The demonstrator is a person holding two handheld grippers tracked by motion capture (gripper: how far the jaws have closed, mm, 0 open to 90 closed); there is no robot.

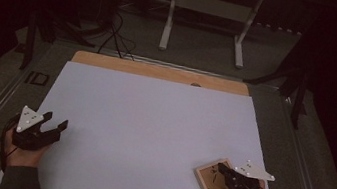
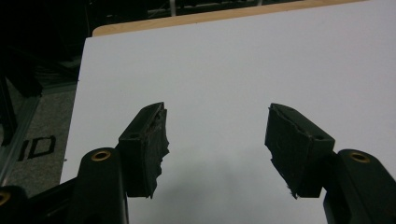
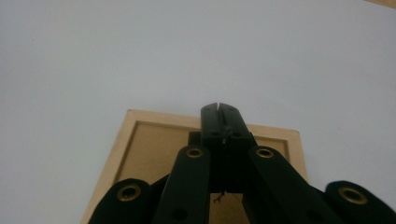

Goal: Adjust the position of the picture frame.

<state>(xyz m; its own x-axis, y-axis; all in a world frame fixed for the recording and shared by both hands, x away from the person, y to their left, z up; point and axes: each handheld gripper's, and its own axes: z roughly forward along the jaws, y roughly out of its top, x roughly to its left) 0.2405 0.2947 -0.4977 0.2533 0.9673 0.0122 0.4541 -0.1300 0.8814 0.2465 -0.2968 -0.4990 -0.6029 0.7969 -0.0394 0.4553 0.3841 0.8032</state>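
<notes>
On one white sheet point(image 1: 152, 122), one wooden frame point(image 1: 208, 186) under one closed right gripper point(image 1: 222, 169).

The right tool point(image 3: 218, 108) hides the wooden frame's point(image 3: 140, 140) middle.

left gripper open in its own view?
Yes: in the left gripper view the left gripper has its jaws standing wide apart, with nothing but the white sheet between them.

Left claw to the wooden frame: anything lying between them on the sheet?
Nothing. In the high view, bare white sheet runs from the left claw across to the wooden frame, where the right claw sits shut.
</notes>
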